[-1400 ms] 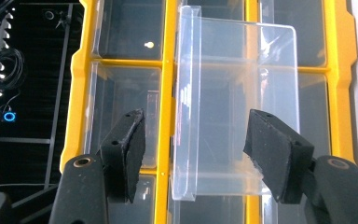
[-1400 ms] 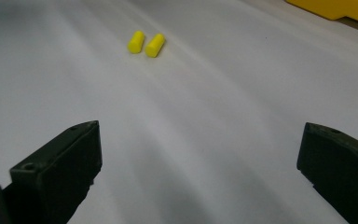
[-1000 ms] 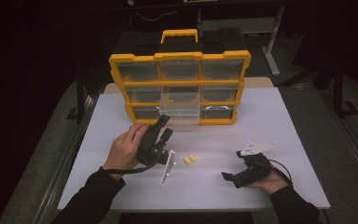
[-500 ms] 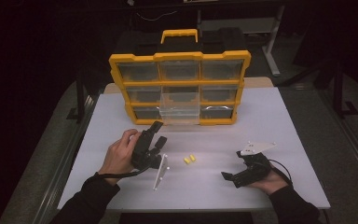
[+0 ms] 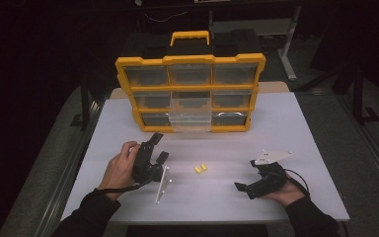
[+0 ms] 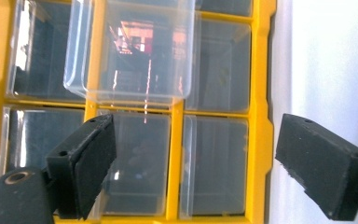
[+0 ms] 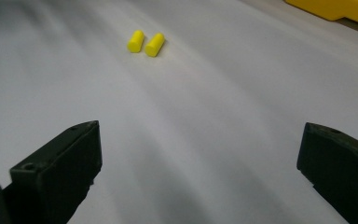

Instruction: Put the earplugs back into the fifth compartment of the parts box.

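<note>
A yellow organizer (image 5: 190,60) stands upright at the back of the white table, its clear middle drawer (image 5: 191,116) pulled partway out. My left gripper (image 5: 159,147) is held low in front of it, pointing at it. Its jaws have just been opening and stand open with nothing between them. In the left gripper view the organizer's frame (image 6: 260,116) and the protruding drawer (image 6: 135,51) lie beyond the left gripper (image 6: 193,158). Two small yellow cylinders (image 5: 201,169) lie side by side mid-table. My right gripper (image 5: 246,175) rests near the front right, open, aimed at the cylinders (image 7: 145,43) beyond the right gripper (image 7: 198,154).
The white table (image 5: 286,128) has bare surface around the cylinders and to the right of the organizer. Dark floor surrounds it, with a metal stand leg (image 5: 290,44) behind at the right. The left gripper's grey plate (image 5: 162,185) hangs close to the tabletop.
The left hand has come down and back toward the front left, away from the organizer, and its jaws have spread wider. The right gripper has stayed in place.
</note>
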Tool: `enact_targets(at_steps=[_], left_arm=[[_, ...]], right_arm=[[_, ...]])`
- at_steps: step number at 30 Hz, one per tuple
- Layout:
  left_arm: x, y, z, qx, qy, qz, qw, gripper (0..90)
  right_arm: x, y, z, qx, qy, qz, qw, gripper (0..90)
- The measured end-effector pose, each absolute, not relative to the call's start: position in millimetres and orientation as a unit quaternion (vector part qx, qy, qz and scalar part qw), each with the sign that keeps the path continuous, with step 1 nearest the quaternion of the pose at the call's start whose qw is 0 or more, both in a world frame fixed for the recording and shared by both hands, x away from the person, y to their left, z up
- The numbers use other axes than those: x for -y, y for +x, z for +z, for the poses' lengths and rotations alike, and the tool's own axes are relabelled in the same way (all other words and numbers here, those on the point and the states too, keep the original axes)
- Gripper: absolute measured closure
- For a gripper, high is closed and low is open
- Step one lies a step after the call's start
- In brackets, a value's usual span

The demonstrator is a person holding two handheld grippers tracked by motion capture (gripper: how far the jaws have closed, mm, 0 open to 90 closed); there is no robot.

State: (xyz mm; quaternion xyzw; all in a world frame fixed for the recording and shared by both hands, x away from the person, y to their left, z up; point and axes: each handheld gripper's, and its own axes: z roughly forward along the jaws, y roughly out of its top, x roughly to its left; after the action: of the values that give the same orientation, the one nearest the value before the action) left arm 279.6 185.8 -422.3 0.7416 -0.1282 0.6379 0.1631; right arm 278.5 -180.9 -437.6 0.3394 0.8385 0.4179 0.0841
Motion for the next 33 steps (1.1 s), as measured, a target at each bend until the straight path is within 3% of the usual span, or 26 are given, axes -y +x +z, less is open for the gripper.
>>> enact_targets(at_steps=[15, 33], left_arm=[[-193.3, 276.7, -437.4, 0.113, 0.755, 0.625, 0.163, 0.0], [-191.8, 280.0, -443.0, 0.094, 0.767, 0.608, 0.180, 0.0]], right_arm=[[181.1, 277.9, -437.7, -0.838, 0.341, 0.417, 0.085, 0.0], [180.8, 277.9, -438.0, -0.840, 0.339, 0.415, 0.089, 0.0]])
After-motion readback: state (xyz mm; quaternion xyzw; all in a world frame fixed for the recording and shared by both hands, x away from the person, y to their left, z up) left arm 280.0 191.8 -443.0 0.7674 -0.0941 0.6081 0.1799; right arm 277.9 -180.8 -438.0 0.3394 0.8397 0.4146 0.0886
